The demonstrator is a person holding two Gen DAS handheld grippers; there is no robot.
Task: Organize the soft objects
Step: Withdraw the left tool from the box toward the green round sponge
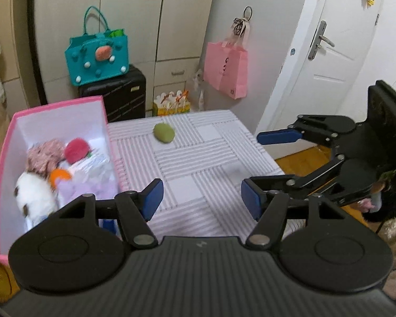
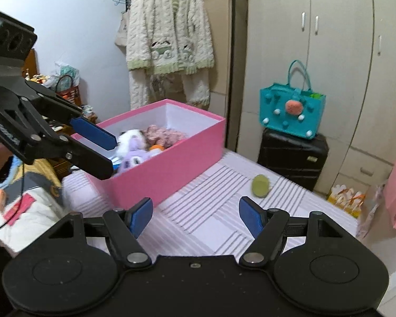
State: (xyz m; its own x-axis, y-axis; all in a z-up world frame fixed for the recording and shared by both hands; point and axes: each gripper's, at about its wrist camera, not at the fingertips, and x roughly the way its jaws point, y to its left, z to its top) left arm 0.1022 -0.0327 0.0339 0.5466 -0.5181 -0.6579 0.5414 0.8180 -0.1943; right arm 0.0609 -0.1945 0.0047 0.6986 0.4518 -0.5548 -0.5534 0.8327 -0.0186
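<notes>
Soft toys fill the pink box (image 1: 5, 158), and one green plush (image 1: 163, 133) lies alone on the cloth.

Nearest in the left wrist view, my left gripper (image 1: 202, 198) holds its blue, ribbed pads apart with nothing between them, over the striped, patchwork-patterned tablecloth (image 1: 198, 174). At three o'clock my right gripper (image 1: 250, 161) hangs above the table's edge, its black linkage arms spread and its flat blue pads parted, empty too.

At nine o'clock stands the box, rectangular, with smooth white walls inside. It holds a fluffy white toy (image 1: 34, 195), an orange piece (image 1: 59, 175), a lilac plush (image 2: 130, 158), a round red pompom-like toy (image 1: 76, 149) and a pink knobbly one (image 1: 43, 153).

Farther off, at twelve o'clock, the green plush, a rounded oval, rests on the cloth, well apart from the box.

Beyond the table stand a ribbed black suitcase (image 1: 124, 92) and a teal felt bag (image 1: 99, 58) on it.
</notes>
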